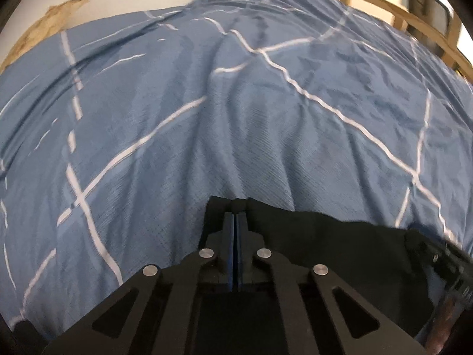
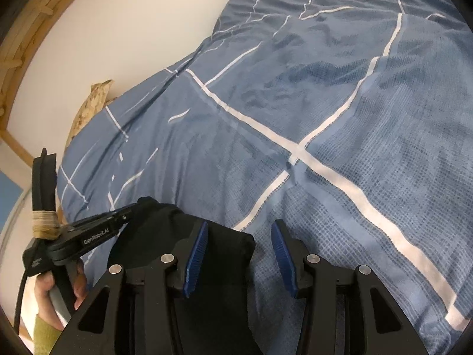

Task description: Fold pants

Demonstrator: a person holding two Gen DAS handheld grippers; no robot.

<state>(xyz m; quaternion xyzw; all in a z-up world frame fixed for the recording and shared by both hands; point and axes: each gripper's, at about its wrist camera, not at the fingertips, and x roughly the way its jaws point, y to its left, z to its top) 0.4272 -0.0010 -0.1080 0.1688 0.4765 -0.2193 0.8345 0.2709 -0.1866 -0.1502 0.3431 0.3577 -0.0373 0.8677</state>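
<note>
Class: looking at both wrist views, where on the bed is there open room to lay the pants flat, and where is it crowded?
Free: the broad blue checked duvet beyond both grippers. Crowded: the near edge, where the black pants, left gripper and right gripper bunch together.

Left gripper (image 1: 235, 217) pinched tight on the black pants (image 1: 325, 236); right gripper (image 2: 239, 236) beside it, its 2 fingers apart

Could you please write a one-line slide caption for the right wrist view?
Right hand-held gripper open at the black fabric pants on a blue white-striped quilt.
</note>
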